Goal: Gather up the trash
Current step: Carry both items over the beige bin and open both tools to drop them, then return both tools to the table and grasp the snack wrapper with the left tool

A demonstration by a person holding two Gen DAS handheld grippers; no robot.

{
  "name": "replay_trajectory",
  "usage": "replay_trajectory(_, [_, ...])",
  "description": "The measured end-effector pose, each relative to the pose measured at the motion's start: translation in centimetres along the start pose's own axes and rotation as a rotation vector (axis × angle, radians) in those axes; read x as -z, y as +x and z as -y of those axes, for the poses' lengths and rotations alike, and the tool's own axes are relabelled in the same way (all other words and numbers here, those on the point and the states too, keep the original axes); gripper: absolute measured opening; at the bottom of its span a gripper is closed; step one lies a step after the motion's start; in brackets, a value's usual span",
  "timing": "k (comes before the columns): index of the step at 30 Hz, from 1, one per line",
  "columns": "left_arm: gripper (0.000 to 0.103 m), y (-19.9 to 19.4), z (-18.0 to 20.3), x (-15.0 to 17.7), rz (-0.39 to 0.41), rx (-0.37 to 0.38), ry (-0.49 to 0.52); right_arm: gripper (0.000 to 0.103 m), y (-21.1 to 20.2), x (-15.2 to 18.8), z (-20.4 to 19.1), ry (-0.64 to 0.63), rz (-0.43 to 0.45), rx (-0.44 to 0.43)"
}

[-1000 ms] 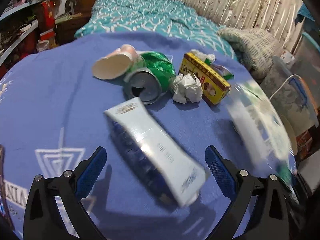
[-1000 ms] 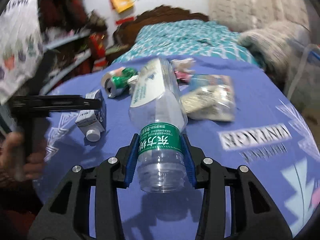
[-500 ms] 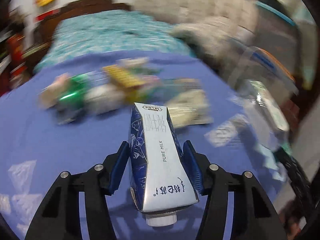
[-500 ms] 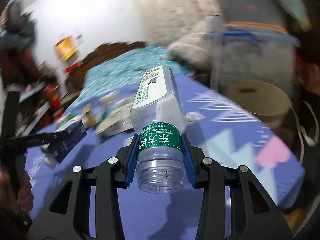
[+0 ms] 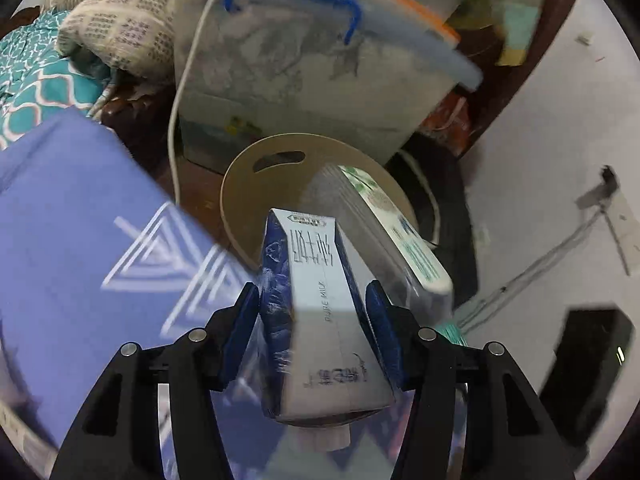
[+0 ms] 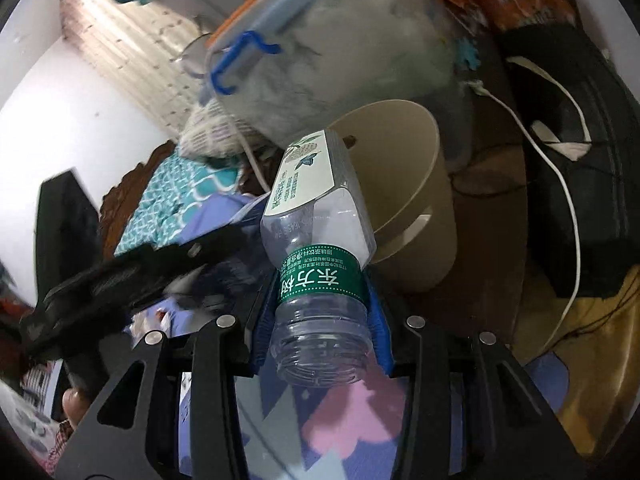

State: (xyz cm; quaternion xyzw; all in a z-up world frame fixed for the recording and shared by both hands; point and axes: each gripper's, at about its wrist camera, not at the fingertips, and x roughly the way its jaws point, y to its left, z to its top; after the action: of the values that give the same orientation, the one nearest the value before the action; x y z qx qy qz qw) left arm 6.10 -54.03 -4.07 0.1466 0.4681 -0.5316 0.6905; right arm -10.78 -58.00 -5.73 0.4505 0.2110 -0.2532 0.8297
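My left gripper [image 5: 312,294] grips a blue and white milk carton [image 5: 316,248], cap end toward the camera; its pads press on the carton's sides while the jaws are opening slightly. My right gripper [image 6: 320,294] is shut on the green-labelled neck of a clear plastic bottle [image 6: 316,200]. Both point down over a round tan bin [image 5: 256,184] standing on the floor off the table's edge. The bottle [image 5: 384,224] hangs over the bin's mouth, just right of the carton. In the right wrist view the bin [image 6: 400,148] lies behind the bottle, and the left gripper [image 6: 120,280] is a blurred black shape.
The blue-clothed table [image 5: 72,220] fills the left. Behind the bin stands a clear storage box [image 5: 320,68] with a blue clasp, and a white cable [image 5: 176,120] trails down beside it. Folded bedding [image 5: 120,28] lies at the far left. A black bag [image 6: 572,120] sits right of the bin.
The left gripper shut on the milk carton that lay on the table. Both grippers then swung with their loads away from the trash pile to the bin beyond the table's edge.
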Motion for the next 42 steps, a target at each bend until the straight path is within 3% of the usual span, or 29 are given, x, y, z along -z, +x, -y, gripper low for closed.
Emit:
replay_trajectory(1, [0.062, 1.0, -0.1, -0.8, -0.013, -0.001, -0.009, 0.045, 0.4, -0.2, 0.2, 0.013, -0.009, -0.012])
replay_trajectory(2, [0.082, 1.7, -0.2, -1.4, -0.022, -0.020, -0.024, 0.045, 0.7, -0.3, 0.2, 0.017, -0.017, -0.023])
replay_trajectory(3, [0.091, 2.0, -0.2, -1.9, -0.021, -0.036, -0.037, 0.052, 0.9, -0.4, 0.3, 0.013, -0.021, -0.021])
replay_trajectory(5, [0.091, 1.4, -0.5, -2.6, 0.010, -0.052, -0.057, 0.064, 1.0, -0.4, 0.0, -0.011, 0.002, -0.009])
replay_trajectory(10, [0.091, -1.6, -0.9, -2.3, 0.069, -0.033, -0.075, 0.064, -0.1, 0.3, -1.1, -0.066, 0.053, 0.000])
replay_trajectory(16, [0.089, -6.6, -1.9, 0.7, 0.138, 0.097, -0.103, 0.067, -1.5, 2.1, -1.9, -0.104, 0.099, -0.001])
replay_trajectory(18, [0.083, -6.9, -1.5, 2.2, 0.132, 0.120, -0.084, 0.067, -2.0, 2.6, -2.1, -0.116, 0.119, 0.006])
replay_trajectory(21, [0.071, -6.3, -0.5, 3.7, 0.079, 0.119, -0.071, 0.067, -2.9, 3.1, -2.6, -0.132, 0.155, 0.009])
replay_trajectory(26, [0.073, -7.8, -1.3, 5.8, 0.116, 0.071, -0.092, 0.067, -4.2, 3.7, -4.6, -0.202, 0.179, -0.016])
replay_trajectory(29, [0.073, -10.8, -3.3, 8.0, 0.170, 0.018, -0.114, 0.065, -3.3, 4.0, -6.8, -0.255, 0.127, -0.087])
replay_trajectory(32, [0.073, -14.4, -6.6, 11.5, 0.224, -0.040, -0.174, 0.064, -0.9, 4.5, -10.3, -0.336, 0.011, -0.185])
replay_trajectory(37, [0.073, -19.8, -13.5, 18.1, 0.287, -0.145, -0.334, 0.060, 5.7, 6.6, -16.0, -0.416, -0.284, -0.357])
replay_trajectory(39, [0.073, -21.2, -16.1, 20.5, 0.295, -0.181, -0.404, 0.060, 9.0, 7.6, -17.7, -0.418, -0.379, -0.352])
replay_trajectory(42, [0.073, -22.8, -20.3, 23.8, 0.298, -0.193, -0.533, 0.060, 12.5, 8.7, -19.5, -0.434, -0.449, -0.337])
